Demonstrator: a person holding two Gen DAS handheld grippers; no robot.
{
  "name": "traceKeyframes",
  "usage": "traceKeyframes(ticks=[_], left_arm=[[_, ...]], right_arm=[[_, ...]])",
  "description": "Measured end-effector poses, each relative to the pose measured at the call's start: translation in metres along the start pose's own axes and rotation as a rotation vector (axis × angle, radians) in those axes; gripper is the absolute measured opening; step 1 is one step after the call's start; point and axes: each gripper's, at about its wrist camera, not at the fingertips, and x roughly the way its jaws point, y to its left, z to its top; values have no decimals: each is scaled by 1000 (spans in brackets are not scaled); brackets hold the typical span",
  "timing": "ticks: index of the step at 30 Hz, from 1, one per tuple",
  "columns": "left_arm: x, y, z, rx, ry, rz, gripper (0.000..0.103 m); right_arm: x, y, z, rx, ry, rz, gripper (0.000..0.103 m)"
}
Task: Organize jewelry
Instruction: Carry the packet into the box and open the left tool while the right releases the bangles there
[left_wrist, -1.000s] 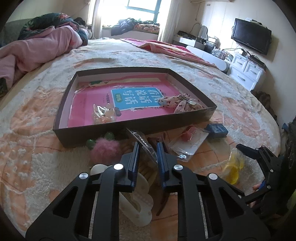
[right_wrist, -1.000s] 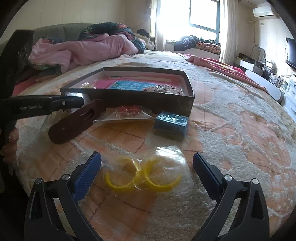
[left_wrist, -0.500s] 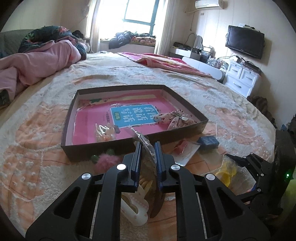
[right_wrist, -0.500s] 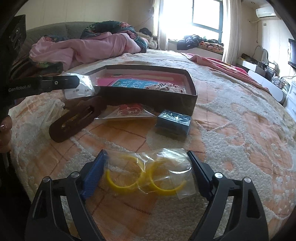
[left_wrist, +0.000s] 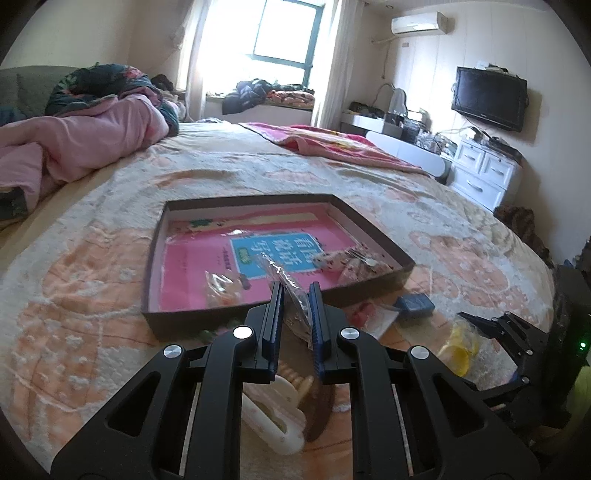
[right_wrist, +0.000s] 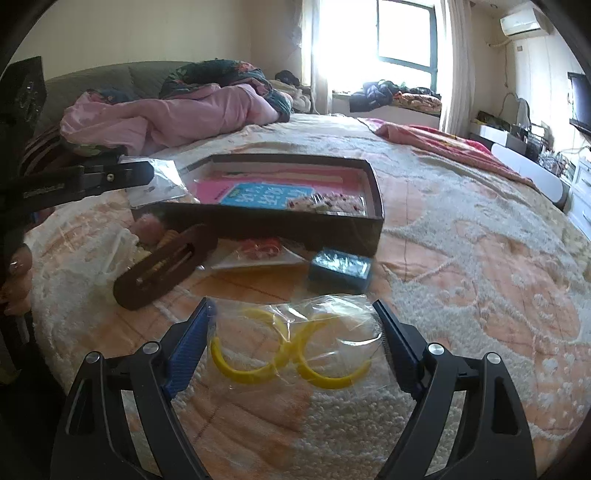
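Partly done: few packets inside dark shallow cardboard tray (left_wrist: 373, 291). Left gripper (left_wrist: 295, 295) clamped on clear plastic sachet (left_wrist: 284, 280); right gripper (right_wrist: 295, 328) spread wide around bagged yellow hoops (right_wrist: 291, 350). At 12 o'clock, brown oval clip (right_wrist: 162, 266), blue box (right_wrist: 340, 267) unsorted.

Both grippers are being shown as matte black plastic frames with triangular cut-outs and silver round screw heads. The left gripper (left_wrist: 295, 295) and the right gripper (right_wrist: 293, 330) are being seen fitted with ribbed blue pads (right_wrist: 186, 349). White lettering, too small to read, is being displayed along one black finger (right_wrist: 79, 182). Bare skin and a pale nail are being glimpsed on a hand (right_wrist: 16, 275).
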Motion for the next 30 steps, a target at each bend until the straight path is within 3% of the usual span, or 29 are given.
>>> traceKeyframes(ticks=[17,30], left_arm=[[3,30,16,-53,-28,65,8],[19,30,32,-33,-33,54,8]], right_arm=[[14,0,36,2,-35,20,82],[34,-9,66,4,-66,-12,83]])
